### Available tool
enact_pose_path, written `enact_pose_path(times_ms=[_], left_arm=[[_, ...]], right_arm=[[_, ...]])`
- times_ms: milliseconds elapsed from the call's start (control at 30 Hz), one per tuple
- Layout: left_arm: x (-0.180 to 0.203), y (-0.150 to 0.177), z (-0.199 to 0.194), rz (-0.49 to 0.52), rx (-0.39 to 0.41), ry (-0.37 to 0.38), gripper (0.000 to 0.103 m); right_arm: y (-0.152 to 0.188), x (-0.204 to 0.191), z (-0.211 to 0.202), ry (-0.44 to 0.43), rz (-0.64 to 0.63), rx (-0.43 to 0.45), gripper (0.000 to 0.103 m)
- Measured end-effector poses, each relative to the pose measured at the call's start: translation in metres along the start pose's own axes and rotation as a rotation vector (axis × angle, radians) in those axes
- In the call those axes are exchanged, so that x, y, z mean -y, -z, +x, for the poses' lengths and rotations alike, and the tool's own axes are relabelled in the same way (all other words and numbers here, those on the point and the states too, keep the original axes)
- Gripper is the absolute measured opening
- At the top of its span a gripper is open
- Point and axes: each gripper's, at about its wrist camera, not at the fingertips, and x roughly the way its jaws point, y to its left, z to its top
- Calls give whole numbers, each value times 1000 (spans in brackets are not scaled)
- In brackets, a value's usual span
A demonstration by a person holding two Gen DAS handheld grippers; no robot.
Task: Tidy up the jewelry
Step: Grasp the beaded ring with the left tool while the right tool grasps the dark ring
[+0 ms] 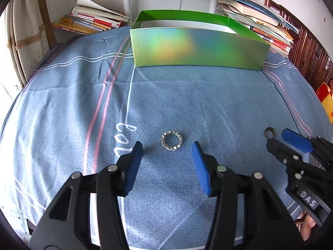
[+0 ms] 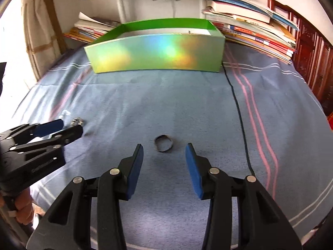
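Low in the left wrist view, my left gripper point(image 1: 167, 145) gapes around the beaded ring point(image 1: 171, 140), the green box point(image 1: 197, 48) hiding its floor at upper centre, while in the right wrist view my right gripper point(image 2: 164, 149) spreads before the dark ring point(image 2: 164, 143), slightly blurred.

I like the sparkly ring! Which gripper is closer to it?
Left. The left gripper has its open jaws on either side of the sparkly silver ring; the right gripper sits off beside it, around a plain dark ring.

box point(image 1: 197, 48) behind both rings | studded ring point(image 1: 171, 143) left | plain ring point(image 2: 164, 143) right
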Motion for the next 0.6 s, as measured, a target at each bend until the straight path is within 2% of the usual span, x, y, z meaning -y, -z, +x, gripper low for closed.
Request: enact_pose_path(times_ms=[200,600], left_arm=[[4,-2,3,8,1,-29,49],[6,-2,4,14,2,-25,50]], right_arm=[[-2,-8,5,28,-31,9,44],[-2,-11,6,44,-44,18,44]])
